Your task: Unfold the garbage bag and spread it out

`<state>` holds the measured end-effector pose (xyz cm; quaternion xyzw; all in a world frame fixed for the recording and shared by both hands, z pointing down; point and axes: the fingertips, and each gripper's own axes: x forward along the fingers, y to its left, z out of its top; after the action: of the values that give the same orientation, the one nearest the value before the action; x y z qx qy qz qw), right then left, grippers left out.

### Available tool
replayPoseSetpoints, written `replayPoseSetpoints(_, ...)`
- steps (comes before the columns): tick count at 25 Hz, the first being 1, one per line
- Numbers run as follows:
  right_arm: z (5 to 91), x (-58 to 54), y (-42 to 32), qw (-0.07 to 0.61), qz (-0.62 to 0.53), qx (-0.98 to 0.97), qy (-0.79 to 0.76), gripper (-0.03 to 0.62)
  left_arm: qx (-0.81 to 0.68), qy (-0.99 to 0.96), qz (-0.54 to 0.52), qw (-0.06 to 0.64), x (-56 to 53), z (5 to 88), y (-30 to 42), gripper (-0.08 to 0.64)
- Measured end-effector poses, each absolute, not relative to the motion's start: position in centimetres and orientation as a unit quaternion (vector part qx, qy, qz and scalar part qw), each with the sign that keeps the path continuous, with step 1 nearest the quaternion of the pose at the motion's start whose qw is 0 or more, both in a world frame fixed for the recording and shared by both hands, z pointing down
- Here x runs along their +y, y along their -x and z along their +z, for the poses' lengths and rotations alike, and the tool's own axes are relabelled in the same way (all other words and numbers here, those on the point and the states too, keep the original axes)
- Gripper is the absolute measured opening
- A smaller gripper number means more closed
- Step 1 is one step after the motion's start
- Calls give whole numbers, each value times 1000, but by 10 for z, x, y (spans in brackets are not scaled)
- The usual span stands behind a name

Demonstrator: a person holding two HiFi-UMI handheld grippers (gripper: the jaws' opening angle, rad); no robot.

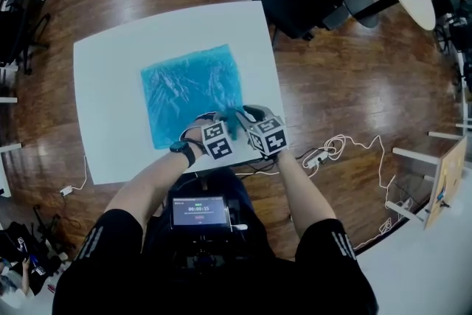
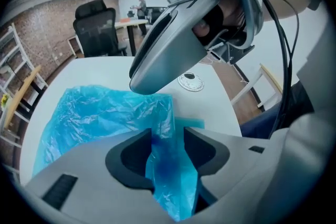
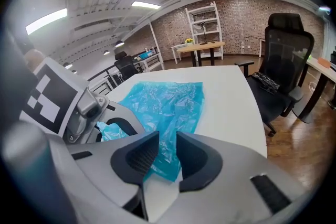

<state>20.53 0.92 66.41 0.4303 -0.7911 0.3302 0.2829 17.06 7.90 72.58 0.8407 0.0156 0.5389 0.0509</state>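
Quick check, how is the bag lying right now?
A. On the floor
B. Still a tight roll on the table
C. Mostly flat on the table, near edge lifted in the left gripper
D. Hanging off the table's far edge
C: the bag is spread flat on the table, and a fold of its near edge runs up between the jaws of the left gripper.

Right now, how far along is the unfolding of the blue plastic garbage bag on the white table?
Mostly done: the blue plastic garbage bag lies opened and nearly flat on the white square table. In hand: the left gripper pinches a raised fold at its near edge; the right gripper is open beside it. Left: lay that fold down and smooth the wrinkles.
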Motion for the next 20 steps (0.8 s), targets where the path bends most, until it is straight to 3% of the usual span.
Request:
replayPoseSetpoints(8, 660, 19, -206, 268, 337, -791, -435, 133, -11, -849, 511, 133, 76, 722, -171, 110)
replayPoseSetpoints(12, 666, 23, -209, 269, 340, -789, -436, 132, -16, -853, 491, 178, 75, 717, -170, 29)
replayPoseSetpoints(20, 665, 25, -209, 270, 337, -789, -437, 133, -31, -858, 457, 232, 71, 707, -167, 2)
